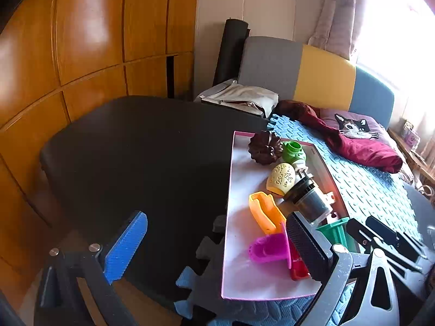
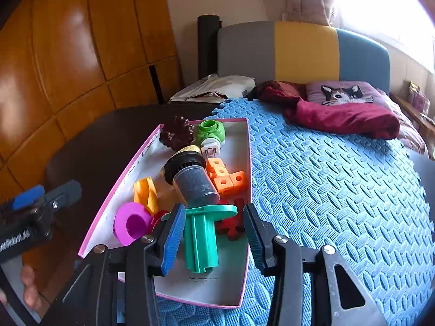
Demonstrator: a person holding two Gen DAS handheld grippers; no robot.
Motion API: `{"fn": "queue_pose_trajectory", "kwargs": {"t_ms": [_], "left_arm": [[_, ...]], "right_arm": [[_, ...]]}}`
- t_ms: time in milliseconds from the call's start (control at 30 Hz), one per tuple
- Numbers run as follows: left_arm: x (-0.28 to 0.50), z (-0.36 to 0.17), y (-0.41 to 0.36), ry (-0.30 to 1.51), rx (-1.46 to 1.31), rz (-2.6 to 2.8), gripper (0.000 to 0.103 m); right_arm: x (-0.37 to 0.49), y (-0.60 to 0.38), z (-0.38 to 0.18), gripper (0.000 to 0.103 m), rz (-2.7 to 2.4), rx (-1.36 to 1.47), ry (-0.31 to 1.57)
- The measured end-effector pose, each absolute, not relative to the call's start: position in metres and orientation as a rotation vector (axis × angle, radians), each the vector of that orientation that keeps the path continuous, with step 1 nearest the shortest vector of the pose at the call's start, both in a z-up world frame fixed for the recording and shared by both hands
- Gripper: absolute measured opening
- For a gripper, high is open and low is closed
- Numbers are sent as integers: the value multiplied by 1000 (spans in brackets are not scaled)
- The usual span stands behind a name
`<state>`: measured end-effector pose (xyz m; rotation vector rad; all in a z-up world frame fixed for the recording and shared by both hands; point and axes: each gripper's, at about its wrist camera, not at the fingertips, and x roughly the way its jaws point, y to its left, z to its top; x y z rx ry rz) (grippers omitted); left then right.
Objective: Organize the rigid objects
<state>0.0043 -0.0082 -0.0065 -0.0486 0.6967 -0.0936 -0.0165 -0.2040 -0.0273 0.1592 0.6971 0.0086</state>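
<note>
A pink-edged white box [image 2: 246, 146] [image 1: 239, 277] lies on the blue foam mat and holds several rigid toys: a teal flanged piece [image 2: 202, 233], a dark cylinder [image 2: 194, 180], orange cubes [image 2: 227, 176], a magenta ring [image 2: 130, 224], a green piece [image 2: 210, 131], a brown fluted mould [image 2: 176, 133] and a yellow piece [image 2: 145, 191]. My right gripper [image 2: 212, 236] is open, its fingers either side of the teal piece, not touching it. My left gripper [image 1: 217, 247] is open and empty over the box's left edge and the black surface.
A black table top [image 1: 141, 146] lies left of the box. The blue foam mat [image 2: 326, 190] stretches right. A maroon cloth [image 2: 339, 116], a cat cushion [image 2: 342, 92] and a white bag [image 2: 217, 87] lie at the back. Wooden wardrobe doors [image 1: 81, 40] stand left.
</note>
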Motion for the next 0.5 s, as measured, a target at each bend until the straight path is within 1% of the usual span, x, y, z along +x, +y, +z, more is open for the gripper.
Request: {"fn": "queue_pose_trajectory", "kwargs": {"t_ms": [300, 500], "left_arm": [[-7, -5, -17, 686, 2, -14, 103], [-12, -1, -14, 659, -25, -8, 103]], "right_arm": [[-26, -196, -28, 44, -15, 126, 679], [-28, -199, -22, 44, -38, 125, 659]]}}
